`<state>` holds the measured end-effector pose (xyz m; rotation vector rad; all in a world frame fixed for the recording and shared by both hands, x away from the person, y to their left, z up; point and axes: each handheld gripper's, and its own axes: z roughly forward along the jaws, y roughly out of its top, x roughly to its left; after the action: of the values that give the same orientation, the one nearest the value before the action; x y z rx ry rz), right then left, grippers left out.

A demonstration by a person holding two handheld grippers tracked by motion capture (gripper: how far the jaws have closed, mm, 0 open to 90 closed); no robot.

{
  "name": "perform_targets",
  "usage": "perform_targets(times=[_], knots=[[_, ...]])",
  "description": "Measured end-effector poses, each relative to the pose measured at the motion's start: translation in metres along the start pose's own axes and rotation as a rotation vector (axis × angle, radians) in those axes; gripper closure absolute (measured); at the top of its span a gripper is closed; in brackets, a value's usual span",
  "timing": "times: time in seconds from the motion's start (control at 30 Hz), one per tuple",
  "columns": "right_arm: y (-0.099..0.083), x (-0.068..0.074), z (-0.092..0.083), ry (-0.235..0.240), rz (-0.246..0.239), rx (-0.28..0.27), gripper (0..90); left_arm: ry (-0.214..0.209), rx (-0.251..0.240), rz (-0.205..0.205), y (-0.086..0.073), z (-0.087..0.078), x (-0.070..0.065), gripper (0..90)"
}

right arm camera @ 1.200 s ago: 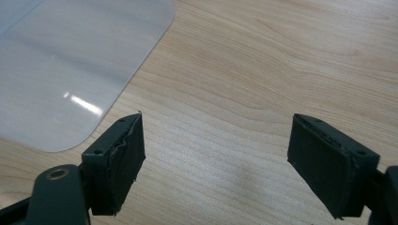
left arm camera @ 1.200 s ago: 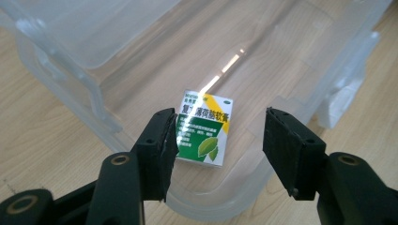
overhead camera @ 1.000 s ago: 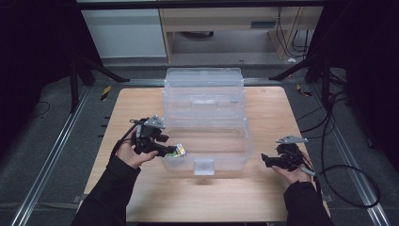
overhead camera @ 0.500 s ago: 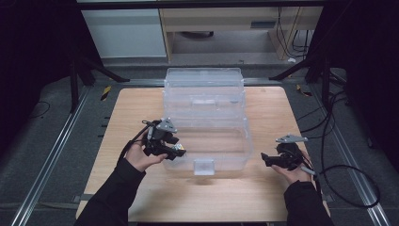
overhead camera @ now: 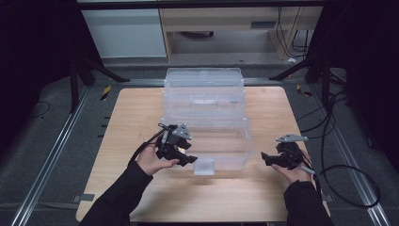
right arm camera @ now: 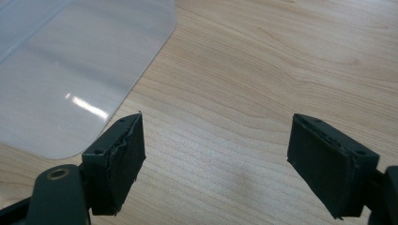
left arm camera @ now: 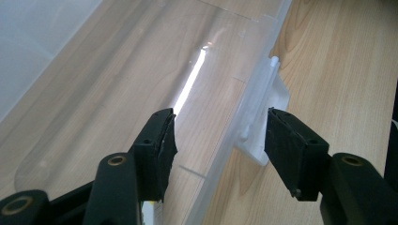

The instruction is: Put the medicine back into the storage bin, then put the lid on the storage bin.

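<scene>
A clear plastic box [overhead camera: 221, 141] stands open-topped at the middle of the wooden table [overhead camera: 141, 108], with a white latch [overhead camera: 203, 166] on its front wall. My left gripper [overhead camera: 188, 159] is at the box's front left and is open. In the left gripper view the left gripper [left arm camera: 218, 145] straddles the front wall: one jaw is inside the box, the other outside beside the latch [left arm camera: 263, 108], and the pads are apart from the plastic. My right gripper [overhead camera: 264, 157] is open over bare wood just right of the box. In the right gripper view the right gripper [right arm camera: 213, 154] has nothing between its jaws, and the box's rounded corner [right arm camera: 70, 70] lies at upper left.
More clear boxes [overhead camera: 203, 82] are stacked behind the front one. Cables [overhead camera: 339, 141] trail off the table's right side. Metal rails [overhead camera: 56, 155] run along the floor on the left. Bare wood [right arm camera: 263, 70] spreads in front of the box and to either side.
My left gripper has moved right, from beside the box to over its front wall near the latch. The right gripper has stayed where it was.
</scene>
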<state>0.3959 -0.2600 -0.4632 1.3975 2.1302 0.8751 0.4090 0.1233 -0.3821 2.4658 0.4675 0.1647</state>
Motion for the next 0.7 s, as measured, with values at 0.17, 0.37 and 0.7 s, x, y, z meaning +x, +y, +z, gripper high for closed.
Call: perform_targets(times=[0.17, 0.37, 0.7], knots=[[0.0, 0.0, -0.001, -0.005, -0.005, -0.006, 19.6, -0.017, 0.02, 0.031, 0.005, 0.008, -0.006, 41.7], [0.001, -0.001, -0.002, -0.004, -0.002, -0.007, 19.6, -0.033, 0.059, 0.063, 0.01, 0.019, -0.01, 41.7], [0.001, 0.0, -0.001, 0.002, -0.018, -0.008, 19.6, -0.053, 0.119, 0.098, 0.011, 0.034, -0.008, 41.9]])
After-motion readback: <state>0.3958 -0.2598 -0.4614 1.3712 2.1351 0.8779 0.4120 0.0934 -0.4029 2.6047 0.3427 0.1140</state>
